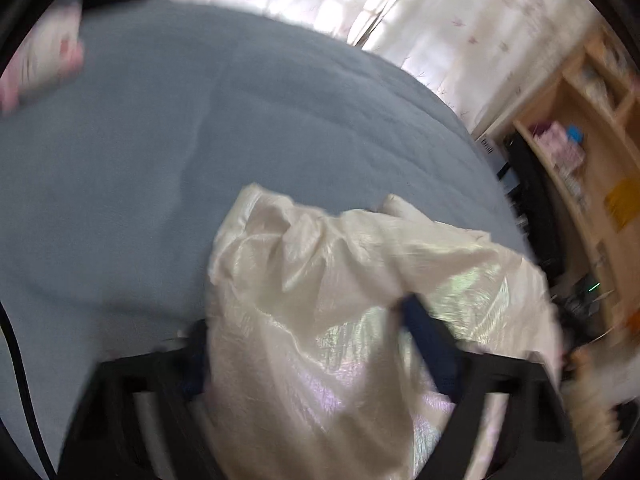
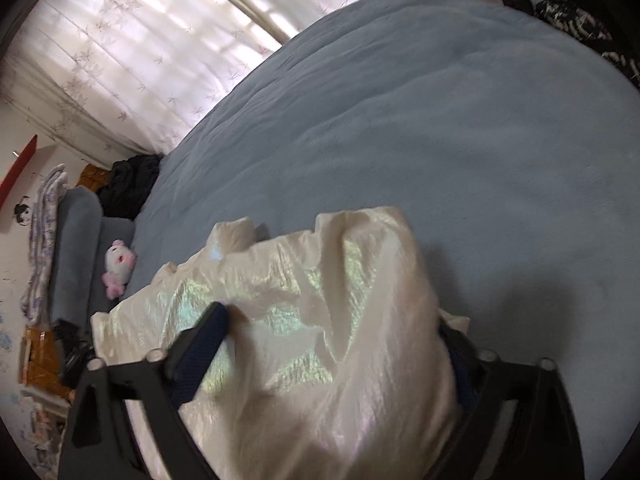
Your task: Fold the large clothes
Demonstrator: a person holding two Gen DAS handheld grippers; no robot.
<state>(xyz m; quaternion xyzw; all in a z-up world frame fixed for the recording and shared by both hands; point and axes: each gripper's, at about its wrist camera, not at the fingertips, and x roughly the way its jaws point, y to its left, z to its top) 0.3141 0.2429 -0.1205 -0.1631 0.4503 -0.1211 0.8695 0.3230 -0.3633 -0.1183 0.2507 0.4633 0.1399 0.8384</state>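
A shiny cream garment (image 1: 320, 280) lies bunched at the near edge of a blue-grey bed cover (image 1: 160, 140). My left gripper (image 1: 308, 332) is shut on a thick fold of it; the cloth fills the gap between both blue-padded fingers and drapes over the left one. In the right wrist view the same garment (image 2: 300, 280) is heaped between the fingers of my right gripper (image 2: 336, 340), which is shut on the bundle. Its left pad (image 2: 208, 340) presses the cloth's side, and cloth hides most of the right finger. The bed cover (image 2: 440, 120) stretches away beyond it.
A white and pink plush toy (image 2: 118, 264) lies by a grey bolster (image 2: 76, 248), with dark clothes (image 2: 128, 188) behind it. Pale curtains (image 2: 120, 60) hang past the bed's far side. Wooden shelves (image 1: 580, 160) stand to the right. A white and pink pillow (image 1: 40, 68) sits far left.
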